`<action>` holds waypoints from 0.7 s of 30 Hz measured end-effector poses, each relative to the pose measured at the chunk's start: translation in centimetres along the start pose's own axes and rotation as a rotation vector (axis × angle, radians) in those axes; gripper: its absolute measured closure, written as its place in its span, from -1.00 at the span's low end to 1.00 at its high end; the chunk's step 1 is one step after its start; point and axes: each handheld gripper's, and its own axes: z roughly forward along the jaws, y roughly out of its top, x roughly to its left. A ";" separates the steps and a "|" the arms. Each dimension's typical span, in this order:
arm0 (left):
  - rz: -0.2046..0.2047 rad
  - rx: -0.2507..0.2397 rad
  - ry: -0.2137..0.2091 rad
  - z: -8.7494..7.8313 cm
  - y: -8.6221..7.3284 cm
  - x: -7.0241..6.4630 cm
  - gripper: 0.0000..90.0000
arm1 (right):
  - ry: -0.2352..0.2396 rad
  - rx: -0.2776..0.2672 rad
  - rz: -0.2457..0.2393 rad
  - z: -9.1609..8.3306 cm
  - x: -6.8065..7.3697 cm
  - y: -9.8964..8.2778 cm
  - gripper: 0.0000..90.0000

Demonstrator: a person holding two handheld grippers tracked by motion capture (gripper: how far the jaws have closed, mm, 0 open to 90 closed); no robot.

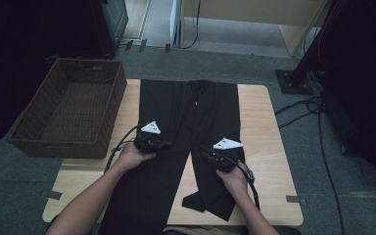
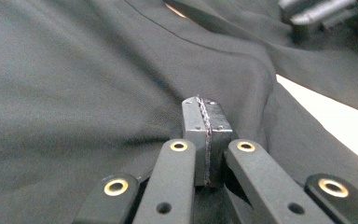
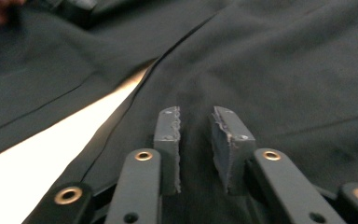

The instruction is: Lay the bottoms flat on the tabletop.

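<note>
from the high view i see a pair of black trousers (image 1: 188, 127) spread flat on the wooden tabletop (image 1: 259, 122), waistband at the far edge and the two legs running back toward me. the left leg hangs over the near edge; the right leg ends on the tabletop, its end folded over.

my left hand-held gripper (image 1: 152, 143) sits on the left trouser leg, about halfway down it. in the left gripper view (image 2: 204, 140) its jaws are pressed fully together, pad against pad, with the fabric bunched up in a ridge just ahead of the tips. a thin dark line runs along the seam between the pads; i cannot tell whether that is a pinch of cloth, so i cannot say for sure that it has hold of the trousers.

my right hand-held gripper (image 1: 220, 159) rests on the right trouser leg, level with the left one and well apart from it. in the right gripper view (image 3: 196, 140) its jaws stand a little apart, with only a narrow gap, and they lie over the dark cloth without clamping anything. a bare strip of tabletop shows between the two legs.

a brown woven basket (image 1: 24, 132) stands at the left edge of the tabletop, beside the trousers.
</note>
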 end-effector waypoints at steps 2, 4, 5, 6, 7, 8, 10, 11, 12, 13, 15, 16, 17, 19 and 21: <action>-0.008 -0.003 -0.003 -0.1 -0.2 0.0 1.00 | -0.004 -0.012 0.017 -0.1 -0.4 0.4 0.51; -0.034 -0.026 -0.005 -0.4 -0.5 0.0 1.00 | -0.022 -0.048 0.031 -0.1 -0.9 0.9 0.43; -0.038 -0.033 -0.003 -0.5 -0.6 0.0 1.00 | -0.037 -0.081 0.029 -0.2 -1.1 1.0 0.39; -0.035 -0.024 0.003 -0.6 -0.8 -0.2 1.00 | -0.047 -0.106 0.036 0.0 -1.3 1.0 0.39; -0.033 -0.020 0.003 -0.6 -0.8 -0.2 1.00 | -0.046 -0.100 0.045 0.2 -1.6 1.2 0.37; -0.036 -0.021 0.001 -0.7 -0.9 -0.3 1.00 | -0.044 -0.074 0.055 0.6 -1.9 1.5 0.33; -0.043 -0.022 -0.001 -0.8 -1.0 -0.4 1.00 | -0.063 -0.059 0.063 1.4 -2.4 1.9 0.30; -0.043 -0.022 -0.001 -0.8 -1.0 -0.4 1.00 | -0.074 -0.053 0.061 1.7 -2.6 2.2 0.27; -0.041 -0.028 0.004 -1.0 -1.2 -0.5 1.00 | -0.077 -0.043 0.072 2.1 -2.9 2.5 0.23; -0.041 -0.028 0.004 -1.0 -1.2 -0.5 1.00 | -0.084 -0.046 0.075 2.4 -3.2 2.9 0.21; -0.046 -0.034 0.012 -1.2 -1.4 -0.6 1.00 | -0.095 -0.047 0.087 3.2 -3.7 3.6 0.16; -0.053 -0.047 0.015 -1.2 -1.5 -0.7 1.00 | -0.102 -0.046 0.092 3.6 -4.0 4.0 0.13; -0.058 -0.055 0.014 -1.5 -1.7 -0.8 1.00 | -0.105 -0.041 0.093 4.1 -4.3 4.3 0.12; -0.067 -0.057 0.014 -1.7 -1.8 -0.7 1.00 | -0.127 -0.041 0.104 5.0 -4.8 5.0 0.09; -0.071 -0.065 0.023 -1.8 -2.0 -0.7 1.00 | -0.141 -0.050 0.121 5.6 -5.3 5.5 0.06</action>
